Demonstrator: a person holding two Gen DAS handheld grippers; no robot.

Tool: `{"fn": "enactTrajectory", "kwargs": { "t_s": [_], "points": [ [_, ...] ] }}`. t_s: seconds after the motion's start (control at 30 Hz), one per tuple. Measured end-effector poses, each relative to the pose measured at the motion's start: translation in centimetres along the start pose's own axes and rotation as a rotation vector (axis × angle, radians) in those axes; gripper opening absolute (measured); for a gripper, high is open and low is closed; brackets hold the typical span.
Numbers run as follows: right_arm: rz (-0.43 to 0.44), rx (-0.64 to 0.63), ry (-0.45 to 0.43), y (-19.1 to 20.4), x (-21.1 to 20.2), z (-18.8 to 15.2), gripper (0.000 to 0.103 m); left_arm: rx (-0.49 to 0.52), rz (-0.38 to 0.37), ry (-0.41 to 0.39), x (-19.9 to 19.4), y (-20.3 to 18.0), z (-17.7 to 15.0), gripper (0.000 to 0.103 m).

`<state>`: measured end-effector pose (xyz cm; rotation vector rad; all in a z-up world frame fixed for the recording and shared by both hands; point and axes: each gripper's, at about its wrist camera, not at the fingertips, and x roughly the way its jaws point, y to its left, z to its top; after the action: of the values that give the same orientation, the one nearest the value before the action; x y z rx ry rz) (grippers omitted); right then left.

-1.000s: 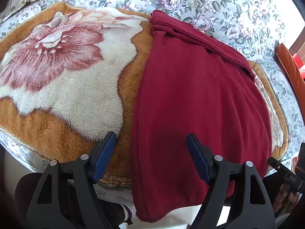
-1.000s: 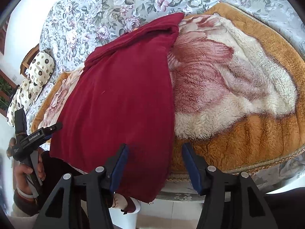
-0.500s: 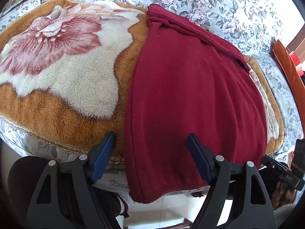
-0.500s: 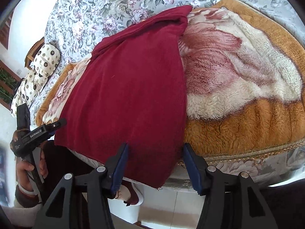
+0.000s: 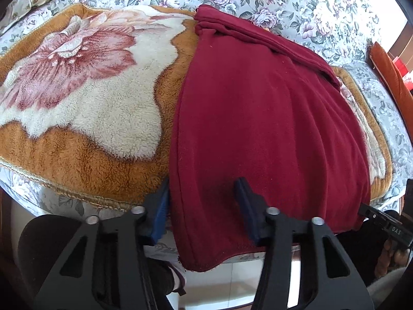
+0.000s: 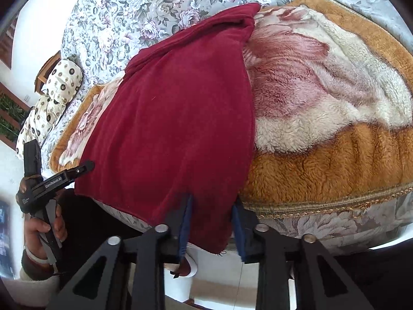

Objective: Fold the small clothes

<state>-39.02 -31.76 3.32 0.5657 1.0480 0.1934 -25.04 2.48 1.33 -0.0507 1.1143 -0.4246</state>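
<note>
A dark red garment (image 5: 258,116) lies flat on a plush brown blanket with a pink flower (image 5: 90,103), its near hem hanging over the bed edge. My left gripper (image 5: 204,196) is closing on the hem's near left corner, one pad at the cloth's side edge and the other sunk into the fabric. In the right wrist view the same garment (image 6: 175,116) runs up the blanket (image 6: 322,129). My right gripper (image 6: 211,222) is closing on the hem's near right corner, with the cloth pinched between both pads. A hand (image 6: 44,227) holds the other tool at the far left.
A grey floral bedsheet (image 5: 284,0) covers the bed beyond the blanket. A cream patterned pillow (image 6: 51,98) lies at the far left. An orange-brown cushion (image 5: 387,72) sits at the right edge. White floor tiles (image 5: 232,284) show below the bed edge.
Both grippers went from wide open around the hem to narrowed onto it. The cloth now sits gripped between each pair of pads. Neither hand has shifted noticeably.
</note>
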Motion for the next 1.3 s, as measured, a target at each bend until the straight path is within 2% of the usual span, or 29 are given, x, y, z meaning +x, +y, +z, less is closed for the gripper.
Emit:
{"fn": "enactTrajectory", "kwargs": {
  "t_s": [0.03,0.13,0.27,0.4,0.53,0.67,0.8,1.0,1.13,1.2,1.27,1.3],
  "points": [
    [0.020,0.001,0.000,0.0,-0.1,0.1,0.012,-0.014,-0.031,0.014,0.0,0.3,0.0,0.015],
    [0.080,0.006,-0.007,0.3,-0.8,0.5,0.011,-0.019,-0.058,0.025,-0.2,0.5,-0.2,0.015],
    [0.150,0.009,-0.033,0.8,-2.2,1.4,0.008,-0.089,-0.169,0.038,-1.0,1.5,0.1,0.010],
    [0.226,0.027,-0.064,1.0,-3.4,3.0,0.008,-0.083,-0.208,0.018,-2.4,0.9,1.3,0.010],
    [0.304,0.048,-0.120,1.2,-4.8,5.6,0.008,-0.076,-0.259,-0.003,-3.4,0.1,3.8,0.010],
    [0.324,0.044,-0.186,1.8,-5.9,9.8,0.008,-0.095,-0.313,-0.047,-4.4,-0.1,8.0,0.010],
    [0.309,0.026,-0.249,2.5,-6.0,15.1,0.008,-0.108,-0.349,-0.101,-3.9,-0.5,13.7,0.010],
    [0.308,0.095,-0.335,0.5,-4.7,24.8,0.008,-0.135,-0.362,-0.143,-0.7,-0.8,23.8,0.010],
    [0.212,0.157,-0.357,-1.8,-0.8,31.3,0.008,-0.172,-0.350,-0.117,4.6,-0.4,30.3,0.010],
    [0.147,0.189,-0.347,-3.6,2.3,33.6,0.008,-0.164,-0.300,-0.104,7.8,-0.4,32.8,0.010],
    [0.066,0.173,-0.264,-4.8,5.9,35.6,0.010,-0.168,-0.260,-0.054,10.7,-0.2,34.4,0.010],
    [0.007,0.163,-0.219,-5.2,7.2,36.1,0.013,-0.182,-0.262,-0.034,11.8,0.2,34.8,0.010]
  ]
}}
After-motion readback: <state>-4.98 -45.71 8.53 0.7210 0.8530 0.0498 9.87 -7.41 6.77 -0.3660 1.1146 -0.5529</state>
